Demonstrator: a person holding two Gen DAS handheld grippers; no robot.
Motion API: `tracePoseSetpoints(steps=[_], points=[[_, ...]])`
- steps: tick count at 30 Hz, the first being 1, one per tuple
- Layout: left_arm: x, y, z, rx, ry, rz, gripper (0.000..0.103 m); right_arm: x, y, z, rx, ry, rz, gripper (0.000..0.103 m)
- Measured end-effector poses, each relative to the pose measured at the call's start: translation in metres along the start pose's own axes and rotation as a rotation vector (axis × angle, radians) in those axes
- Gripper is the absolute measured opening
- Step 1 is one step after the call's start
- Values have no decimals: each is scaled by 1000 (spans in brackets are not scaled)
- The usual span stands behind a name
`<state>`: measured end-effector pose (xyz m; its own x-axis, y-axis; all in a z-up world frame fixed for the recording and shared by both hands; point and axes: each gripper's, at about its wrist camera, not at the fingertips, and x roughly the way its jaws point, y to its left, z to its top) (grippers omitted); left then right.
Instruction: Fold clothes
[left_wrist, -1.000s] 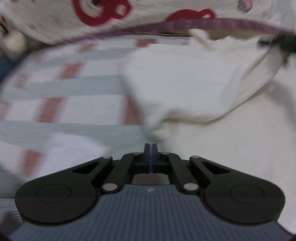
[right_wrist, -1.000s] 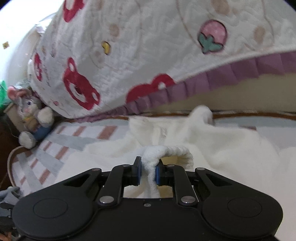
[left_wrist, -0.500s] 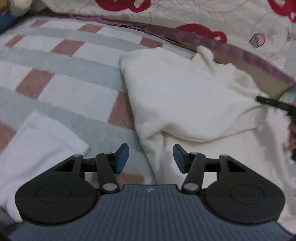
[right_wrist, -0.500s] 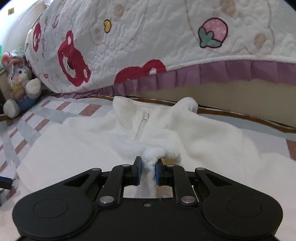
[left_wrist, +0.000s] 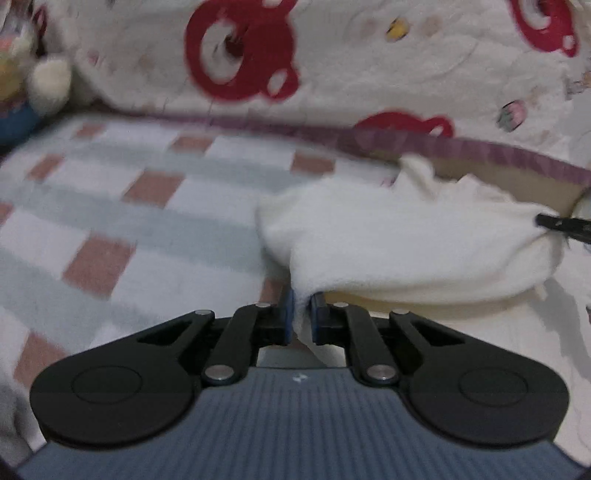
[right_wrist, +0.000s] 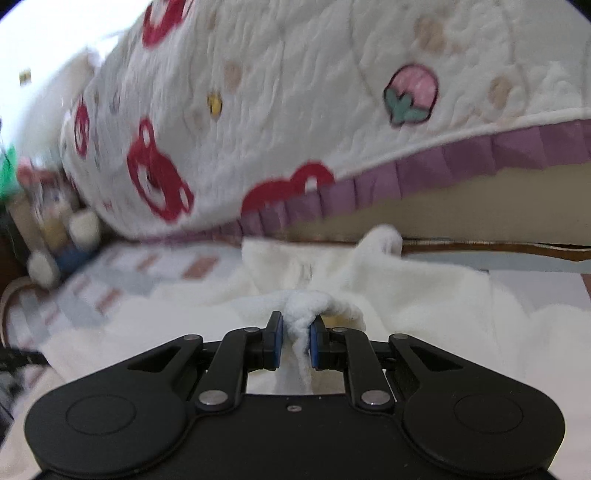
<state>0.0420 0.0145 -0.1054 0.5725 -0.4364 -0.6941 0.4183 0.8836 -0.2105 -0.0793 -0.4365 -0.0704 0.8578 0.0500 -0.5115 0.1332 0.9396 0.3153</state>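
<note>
A cream fleece garment (left_wrist: 406, 251) lies on the checked blanket (left_wrist: 110, 221), partly folded over itself. In the left wrist view my left gripper (left_wrist: 303, 306) is shut on the garment's left edge, a fold of fleece pinched between its blue pads. In the right wrist view my right gripper (right_wrist: 295, 328) is shut on a bunched roll of the same garment (right_wrist: 406, 295), near its zipped collar (right_wrist: 306, 269). The right gripper's black tip (left_wrist: 561, 225) shows at the far right of the left wrist view, pulling the fabric taut.
A quilt with red bears (left_wrist: 258, 55) and a purple frill (right_wrist: 443, 162) hangs over the bed's far side. A plush toy (right_wrist: 62, 236) sits at the far left corner. A white cloth (left_wrist: 11, 406) lies at the near left.
My left gripper opened over the garment's left edge, then shut on it and lifted it a little. My right gripper kept its grip on the bunched fleece.
</note>
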Motion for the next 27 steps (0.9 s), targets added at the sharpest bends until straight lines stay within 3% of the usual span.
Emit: tracePoseSetpoints(steps=[3,5,7,13,18,20,22,27], points=[[20,7,-14,-75,126,-14,9,7,-3,-7,-24,69,-34,16],[26,-1,-18,-25,149,23,9,20,-6,-17,-66,178,-82,16],[25,-9,-17,31,144,48,9,24,-8,-20,-65,213,-97,16],[25,-8,-20,37,149,58,9,14,3,-7,-100,151,-122,16],[21,-7,-21,31,174,43,10,22,-10,-12,-47,210,-152,39],[10,-6,-20,27,161,3,11,14,-21,-16,41,190,-145,48],[-4,-6,-16,19,136,-49,20,3,-33,-19,152,159,-116,49],[-31,-11,-5,-19,-23,-172,28,-19,-49,-28,323,126,-91,50]])
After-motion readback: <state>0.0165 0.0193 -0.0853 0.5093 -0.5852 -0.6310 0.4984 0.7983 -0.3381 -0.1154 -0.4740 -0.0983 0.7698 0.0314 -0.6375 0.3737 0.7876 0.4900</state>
